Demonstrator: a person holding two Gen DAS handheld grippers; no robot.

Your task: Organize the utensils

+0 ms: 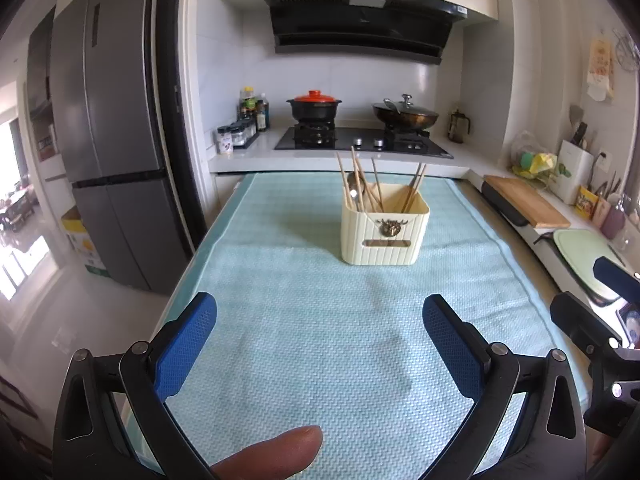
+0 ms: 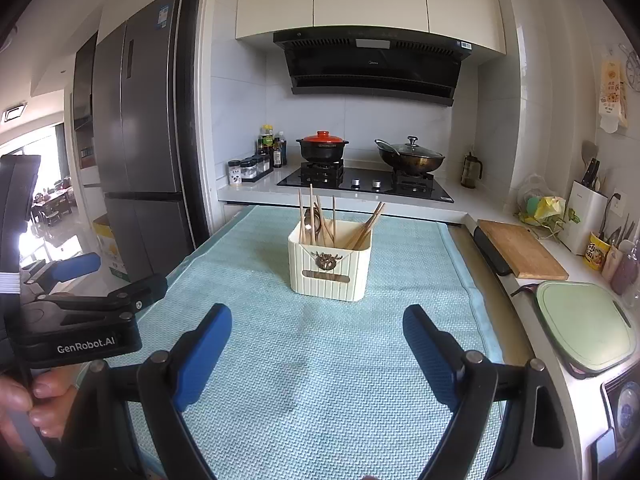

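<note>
Both claws wide open, holding nothing, back at the near end of the blue mat.

Left gripper (image 1: 320,332) and right gripper (image 2: 318,340) side by side, blue fingers (image 1: 186,344) spread far apart with only bare mat (image 1: 320,360) between them. Cream holder box (image 1: 384,232) standing upright in the middle of the mat, well apart from both claws, toward the far end. Wooden chopsticks (image 1: 360,184) and a metal spoon (image 1: 354,188) poking up out of it, leaning left and right. No loose utensils showing on the mat, so probably near the end of the job. Best to go slow, come down from above, pinch just one stick near its top, and not bump the box.
</note>
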